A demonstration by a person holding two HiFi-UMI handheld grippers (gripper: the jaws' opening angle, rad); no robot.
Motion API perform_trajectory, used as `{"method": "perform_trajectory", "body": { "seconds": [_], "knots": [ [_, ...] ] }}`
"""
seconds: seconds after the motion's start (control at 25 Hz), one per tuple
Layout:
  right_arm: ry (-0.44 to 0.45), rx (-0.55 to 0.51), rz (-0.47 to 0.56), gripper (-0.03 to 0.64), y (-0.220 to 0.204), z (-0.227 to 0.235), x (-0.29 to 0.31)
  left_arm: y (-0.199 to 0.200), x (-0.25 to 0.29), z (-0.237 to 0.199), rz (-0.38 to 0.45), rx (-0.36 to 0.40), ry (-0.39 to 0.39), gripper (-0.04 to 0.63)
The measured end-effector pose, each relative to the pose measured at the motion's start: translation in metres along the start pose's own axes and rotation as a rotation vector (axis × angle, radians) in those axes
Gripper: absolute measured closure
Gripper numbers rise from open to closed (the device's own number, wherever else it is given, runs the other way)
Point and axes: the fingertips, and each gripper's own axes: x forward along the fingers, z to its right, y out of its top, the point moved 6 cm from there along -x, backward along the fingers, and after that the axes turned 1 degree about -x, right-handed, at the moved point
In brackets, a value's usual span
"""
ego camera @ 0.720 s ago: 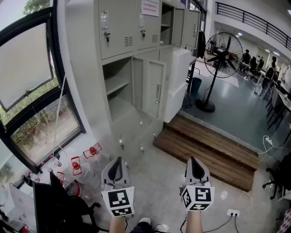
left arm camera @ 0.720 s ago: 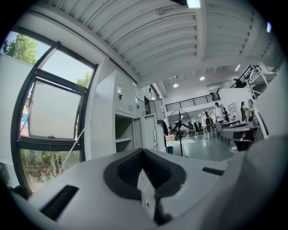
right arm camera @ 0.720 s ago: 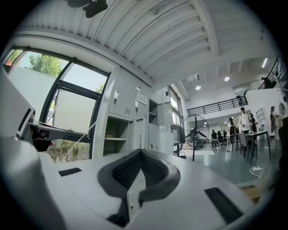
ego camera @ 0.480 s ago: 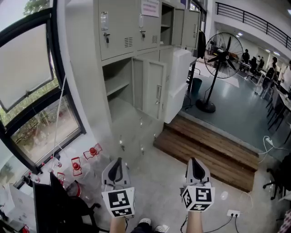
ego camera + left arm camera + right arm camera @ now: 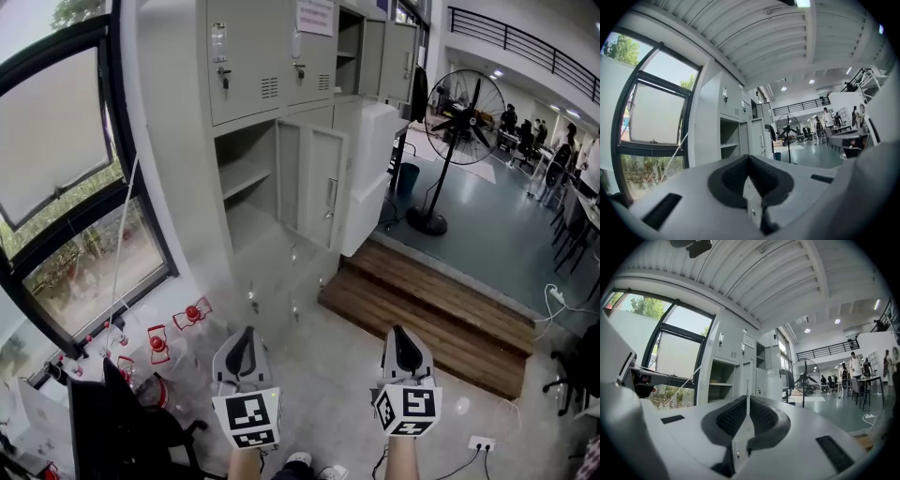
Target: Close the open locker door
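Window: black-framed glass window (image 5: 56,150), left, trees outside.
Floor: pale concrete floor (image 5: 337,394); brown wooden step (image 5: 431,319) beyond.
Furniture: grey metal locker bank (image 5: 253,56); black pedestal fan (image 5: 466,108).
Ceiling: white ribbed ceiling (image 5: 764,47).

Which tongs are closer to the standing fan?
Right. In the head view the right tongs are below and just left of the fan; the left tongs are farther left, toward the window.

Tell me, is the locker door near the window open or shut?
Open. The locker door swings outward, and the shelf inside shows.
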Motion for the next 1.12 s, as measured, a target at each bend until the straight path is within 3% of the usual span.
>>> {"method": "perform_trajectory", "body": {
  "seconds": [0.16,0.24,1.12],
  "knots": [
    [0.051,-0.024,-0.014,0.583,0.001,-0.011,0.017,0.0,0.011,-0.006,0.001,0.001,-0.003,0.598],
    [0.104,-0.011,-0.03,0.418,-0.001,-0.018,0.027,0.0,0.018,-0.01,0.003,0.0,-0.006,0.597],
    [0.093,0.039,-0.045,0.41,-0.02,-0.03,0.084,-0.015,0.078,-0.029,-0.028,0.02,-0.041,0.597]
  ]
}}
